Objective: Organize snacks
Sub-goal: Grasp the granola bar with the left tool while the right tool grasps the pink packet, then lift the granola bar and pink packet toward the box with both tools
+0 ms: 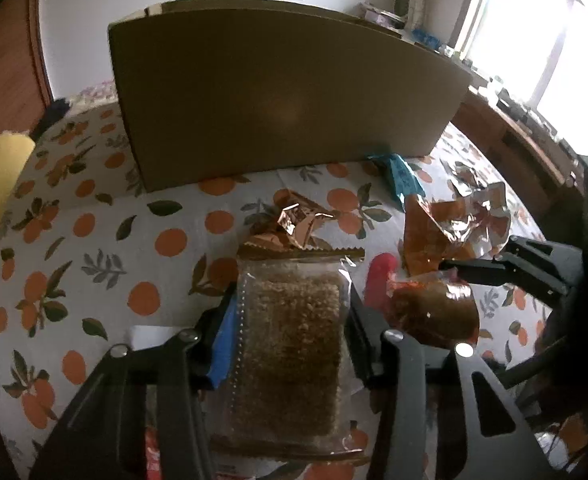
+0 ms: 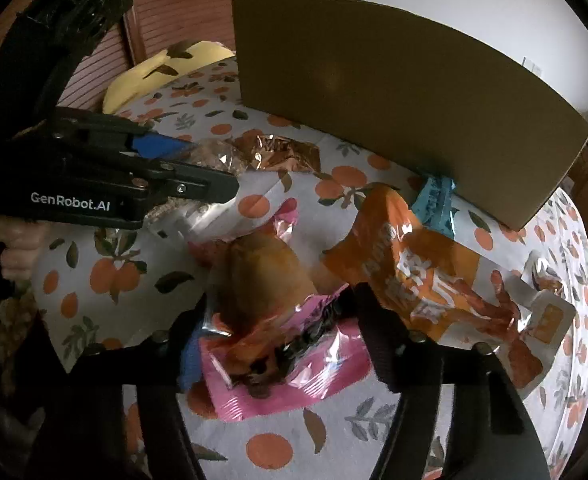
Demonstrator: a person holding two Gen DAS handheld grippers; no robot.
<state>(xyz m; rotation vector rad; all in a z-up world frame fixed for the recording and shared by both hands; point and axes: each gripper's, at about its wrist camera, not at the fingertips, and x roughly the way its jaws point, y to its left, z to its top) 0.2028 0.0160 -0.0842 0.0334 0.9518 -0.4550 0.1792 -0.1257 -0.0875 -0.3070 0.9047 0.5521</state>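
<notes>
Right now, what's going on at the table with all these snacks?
A person is sorting snacks with a handheld gripper in each hand. The left gripper has closed around a clear packet of brown grain bar. The right gripper is closed on a pink packet holding a brown bun. An orange bag, a blue packet and a coppery foil wrapper lie loose on the orange-print tablecloth, in front of a cardboard box.

Cardboard box [image 1: 286,96] standing at table's [image 1: 94,240] far side; crumpled wrapper [image 1: 298,220] lying before it, grain bar packet [image 1: 290,352] nearer, bun packet [image 1: 434,312] sitting right.
</notes>
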